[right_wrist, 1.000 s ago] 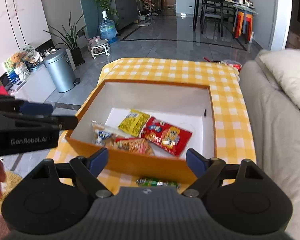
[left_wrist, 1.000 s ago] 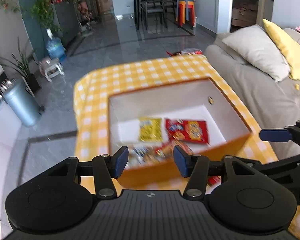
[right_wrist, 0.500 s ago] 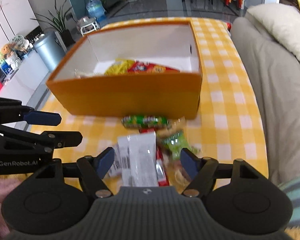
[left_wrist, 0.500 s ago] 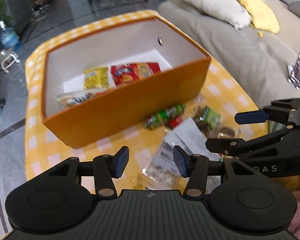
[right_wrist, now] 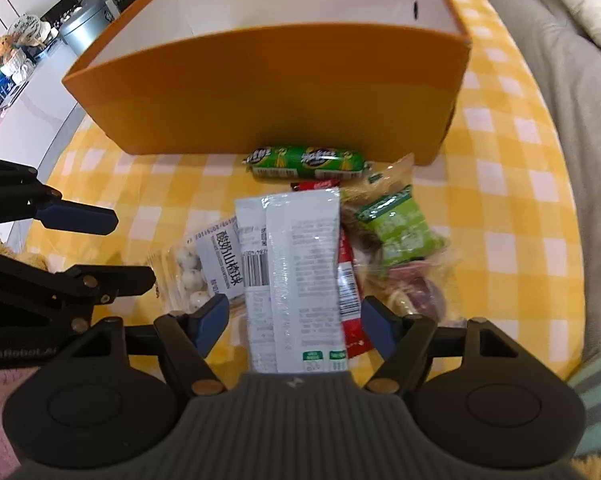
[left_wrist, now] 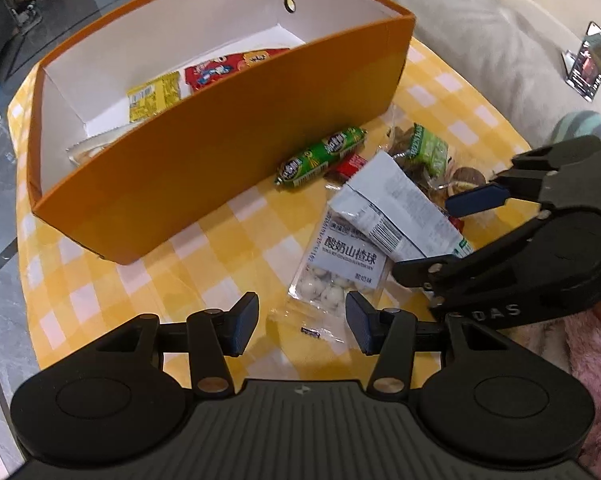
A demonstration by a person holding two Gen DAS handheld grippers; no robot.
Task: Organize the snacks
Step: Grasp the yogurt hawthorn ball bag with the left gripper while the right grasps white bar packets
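Note:
An orange box (left_wrist: 220, 152) with a white inside stands on the yellow checked tablecloth (left_wrist: 140, 276). It holds a yellow packet (left_wrist: 154, 94), a red packet (left_wrist: 220, 68) and a clear packet (left_wrist: 86, 150). In front lie a green sausage stick (left_wrist: 320, 156), a white pouch (left_wrist: 396, 216), a clear bag of white balls (left_wrist: 340, 276), a green packet (left_wrist: 428, 148). My left gripper (left_wrist: 302, 328) is open just above the near end of the ball bag. My right gripper (right_wrist: 294, 320) is open astride the white pouch (right_wrist: 300, 272), with the ball bag (right_wrist: 208, 260) to its left.
A grey sofa (left_wrist: 500, 40) with pillows runs along the right of the table. A small red packet (right_wrist: 348, 300) and clear-wrapped dark snacks (right_wrist: 416, 296) lie beside the pouch. A metal bin (right_wrist: 80, 30) and plant stand beyond the table's far left.
Both grippers have dropped lower and closer to the snack pile in front of the box. The right gripper's fingers now sit either side of the white pouch.

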